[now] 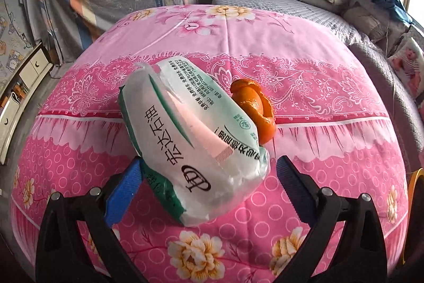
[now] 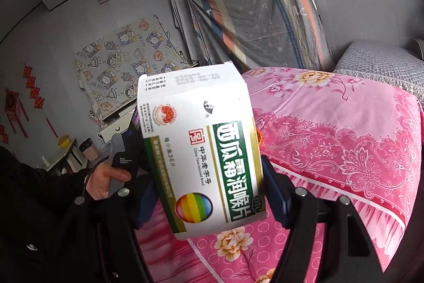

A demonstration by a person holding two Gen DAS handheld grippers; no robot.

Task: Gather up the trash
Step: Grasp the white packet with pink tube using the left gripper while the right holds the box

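Two views are splitting the trash: your left tongs (image 1: 206,192) are standing wide around a tissue pack (image 1: 190,139) lying on the pink bed (image 1: 318,86) beside orange peel (image 1: 254,110). Only the right view is showing your right tongs (image 2: 209,192) gripping a medicine box (image 2: 204,150) above the bed's edge.

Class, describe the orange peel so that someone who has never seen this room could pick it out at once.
Start at the pink flowered bedspread that covers the bed. Near its middle lies a crumpled white and green plastic packet printed with black characters. The orange peel sits right against that packet's far right side: a curled, glossy piece, and the only solid orange thing on the spread.
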